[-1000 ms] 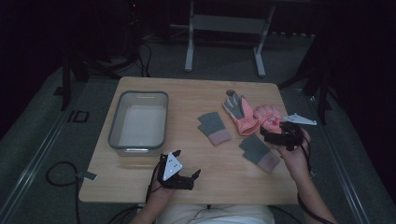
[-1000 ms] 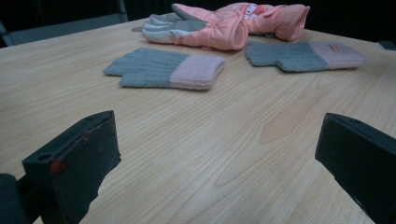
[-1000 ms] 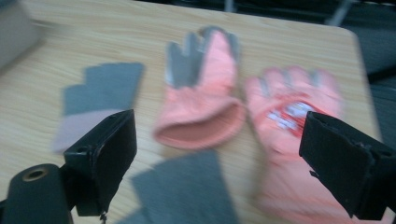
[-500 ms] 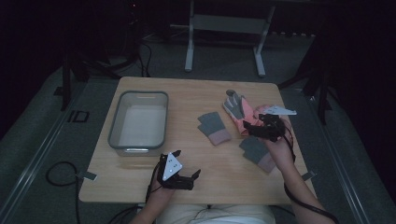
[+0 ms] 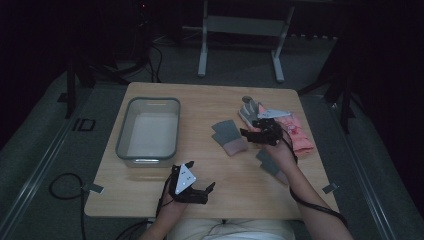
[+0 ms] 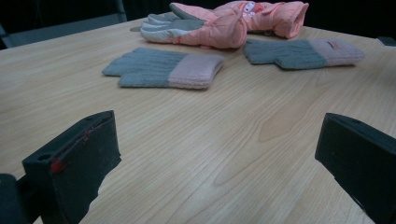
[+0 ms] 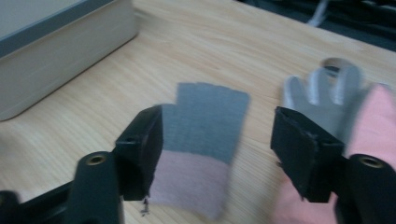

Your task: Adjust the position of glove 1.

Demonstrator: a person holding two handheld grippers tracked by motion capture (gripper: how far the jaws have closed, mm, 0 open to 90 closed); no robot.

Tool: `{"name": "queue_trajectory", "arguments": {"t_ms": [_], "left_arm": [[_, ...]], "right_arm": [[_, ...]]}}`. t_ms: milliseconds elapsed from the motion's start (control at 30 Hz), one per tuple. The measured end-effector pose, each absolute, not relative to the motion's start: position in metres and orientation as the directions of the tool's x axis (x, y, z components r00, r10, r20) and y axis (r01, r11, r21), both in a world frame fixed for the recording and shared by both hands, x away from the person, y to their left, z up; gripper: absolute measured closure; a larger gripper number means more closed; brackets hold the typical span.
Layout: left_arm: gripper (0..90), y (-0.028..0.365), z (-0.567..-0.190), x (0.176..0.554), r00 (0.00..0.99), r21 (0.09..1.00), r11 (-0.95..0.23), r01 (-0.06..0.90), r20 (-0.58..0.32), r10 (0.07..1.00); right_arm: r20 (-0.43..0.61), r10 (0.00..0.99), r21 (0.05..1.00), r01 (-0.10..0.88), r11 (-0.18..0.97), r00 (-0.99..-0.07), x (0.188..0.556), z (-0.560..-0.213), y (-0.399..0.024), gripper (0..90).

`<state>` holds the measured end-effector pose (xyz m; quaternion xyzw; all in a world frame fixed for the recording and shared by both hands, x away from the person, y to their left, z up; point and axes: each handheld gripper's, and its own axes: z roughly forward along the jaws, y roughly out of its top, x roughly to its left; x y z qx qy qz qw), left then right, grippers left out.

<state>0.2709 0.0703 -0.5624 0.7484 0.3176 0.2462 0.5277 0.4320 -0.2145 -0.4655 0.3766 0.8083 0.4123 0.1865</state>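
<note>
Grey-rimmed tub (image 5: 148,131) at table's left: nothing visible inside. Knit glove (image 5: 229,137) flat beside it, mid-table, untouched. Right gripper (image 5: 254,134) above that glove, jaws just closing, part-open, nothing pinched. Left gripper (image 5: 204,192) near front edge, jaws wide, holding nothing.

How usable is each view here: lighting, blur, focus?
High view: dim, dark surroundings, the light wooden table readable. Left gripper view: sharp on the grey-and-pink knitted glove, near jaws soft. Right gripper view: motion-blurred throughout, smearing that knitted glove and the pink padded glove.

Dark room, grey carpet (image 5: 45,150), metal stand (image 5: 240,25)
</note>
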Motion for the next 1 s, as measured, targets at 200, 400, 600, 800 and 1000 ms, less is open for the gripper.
{"name": "queue_trajectory", "arguments": {"t_ms": [200, 400, 600, 800, 1000], "left_arm": [[0.0, 0.07, -0.562, 0.271, 0.679, 0.946, -0.242, 0.216, 0.033, 0.734], [0.0, 0.071, -0.562, 0.271, 0.679, 0.946, -0.242, 0.216, 0.032, 0.733], [0.0, 0.071, -0.562, 0.271, 0.678, 0.946, -0.24, 0.218, 0.03, 0.735], [0.0, 0.071, -0.562, 0.271, 0.676, 0.946, -0.239, 0.218, 0.03, 0.736], [0.0, 0.07, -0.562, 0.271, 0.677, 0.946, -0.242, 0.215, 0.034, 0.735]], "right_arm": [[0.029, 0.716, 0.768, 0.474, 0.431, -0.698, 0.452, -0.484, -0.193, 45.3], [-0.023, 0.682, 0.72, 0.461, 0.519, -0.731, 0.463, -0.501, -0.179, 55.1], [-0.033, 0.681, 0.684, 0.48, 0.549, -0.731, 0.477, -0.518, -0.175, 60.4], [-0.014, 0.694, 0.676, 0.505, 0.536, -0.719, 0.49, -0.529, -0.173, 60.9], [-0.002, 0.68, 0.665, 0.507, 0.548, -0.733, 0.495, -0.544, -0.167, 62.1]]}}
